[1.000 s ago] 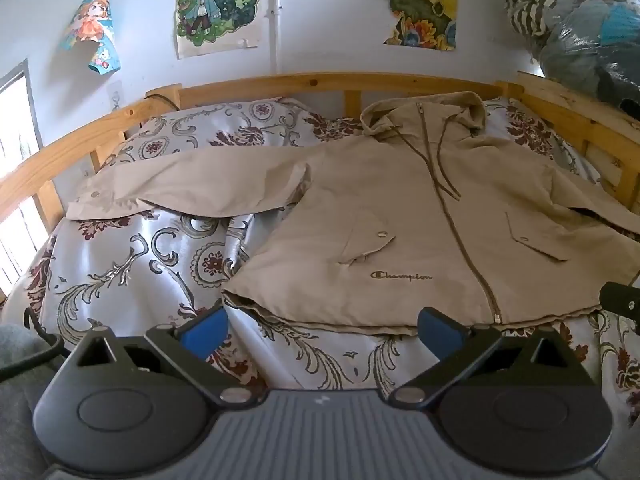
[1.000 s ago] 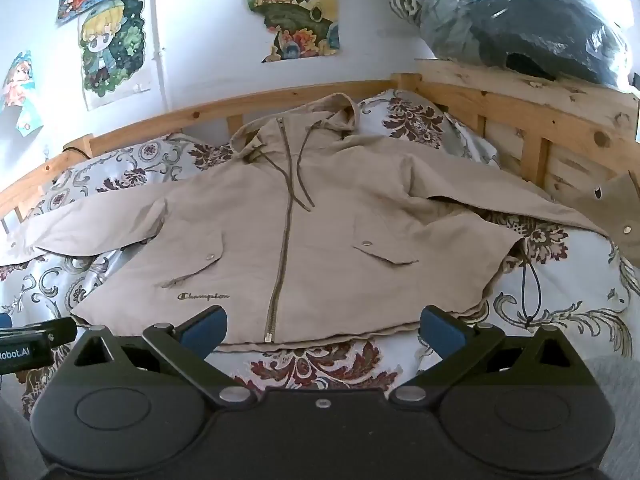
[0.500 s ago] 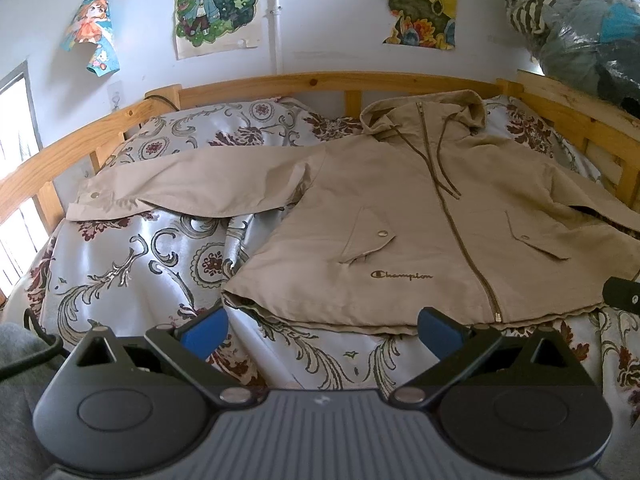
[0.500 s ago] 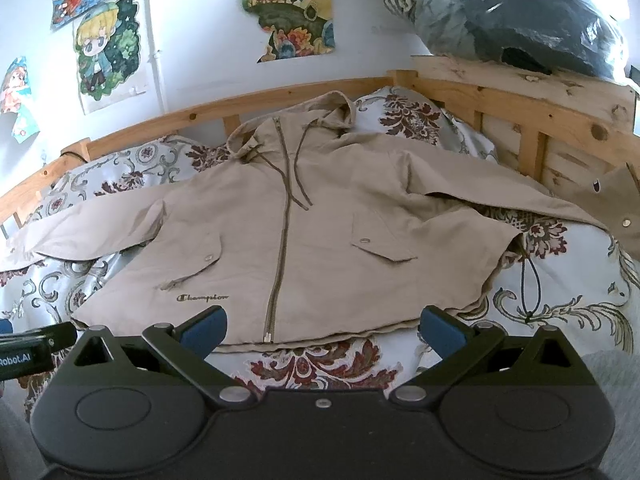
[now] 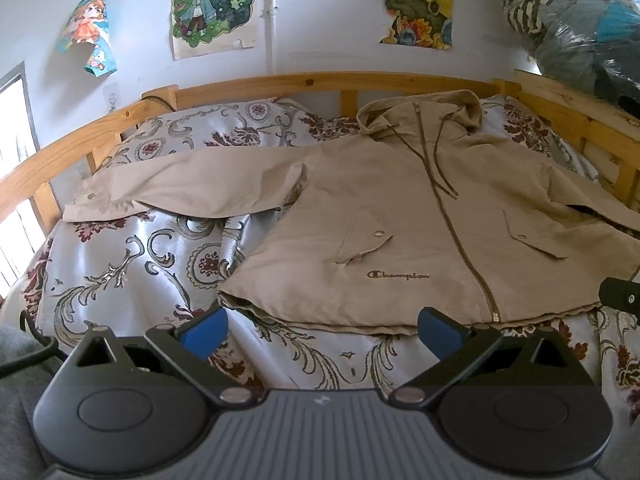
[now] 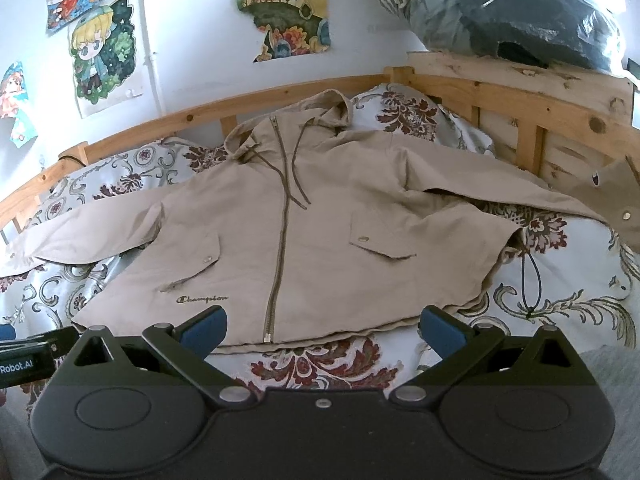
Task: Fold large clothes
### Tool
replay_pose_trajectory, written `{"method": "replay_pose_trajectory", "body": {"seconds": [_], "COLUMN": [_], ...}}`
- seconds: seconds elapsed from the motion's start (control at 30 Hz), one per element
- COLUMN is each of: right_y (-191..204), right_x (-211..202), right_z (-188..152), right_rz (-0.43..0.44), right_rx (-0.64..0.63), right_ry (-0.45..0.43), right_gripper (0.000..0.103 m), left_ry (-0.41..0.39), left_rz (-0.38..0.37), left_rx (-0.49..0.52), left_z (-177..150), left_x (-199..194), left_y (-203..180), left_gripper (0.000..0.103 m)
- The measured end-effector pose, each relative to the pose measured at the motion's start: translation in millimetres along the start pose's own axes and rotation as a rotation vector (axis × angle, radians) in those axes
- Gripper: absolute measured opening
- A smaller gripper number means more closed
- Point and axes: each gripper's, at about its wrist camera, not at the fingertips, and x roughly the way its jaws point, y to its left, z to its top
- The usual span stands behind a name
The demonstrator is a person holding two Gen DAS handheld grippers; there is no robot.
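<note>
Beige jacket (image 5: 404,216) laid face up and zipped on the bed (image 5: 132,264), hood toward the headboard (image 5: 280,82), hem nearest the cameras. Compared with the views a second ago almost nothing has changed: the jacket lies as it did, and both viewpoints have shifted only slightly. Judged from this, folding has not begun and the grippers are poised short of the hem. Left gripper (image 5: 322,326) and right gripper (image 6: 322,326) each show fingers spread wide with nothing between them; neither touches the cloth. Left sleeve (image 5: 180,184) runs out flat over the quilt, its cuff near the side rail (image 5: 44,168). Right sleeve (image 6: 520,196) reaches the opposite rail (image 6: 520,96), its cuff (image 6: 616,200) draped over the bed's edge. Bare quilt lies in front of the hem and below the left sleeve, giving room to approach; the rails hem in both sleeve ends.
</note>
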Motion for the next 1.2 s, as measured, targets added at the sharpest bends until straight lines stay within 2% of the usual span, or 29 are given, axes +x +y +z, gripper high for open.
{"method": "replay_pose_trajectory", "body": {"seconds": [1.2], "right_y": [1.2], "right_x": [2.0], "right_z": [0.6], "right_rz": [0.0], "right_rx": [-0.004], "right_ry": [0.018], "right_gripper": [0.102], "left_ry": [0.004], "left_rz": [0.011], "left_rx": [-0.009], "left_z": [1.6], "left_x": [0.4], "left_y": [1.5], "left_gripper": [0.102]}}
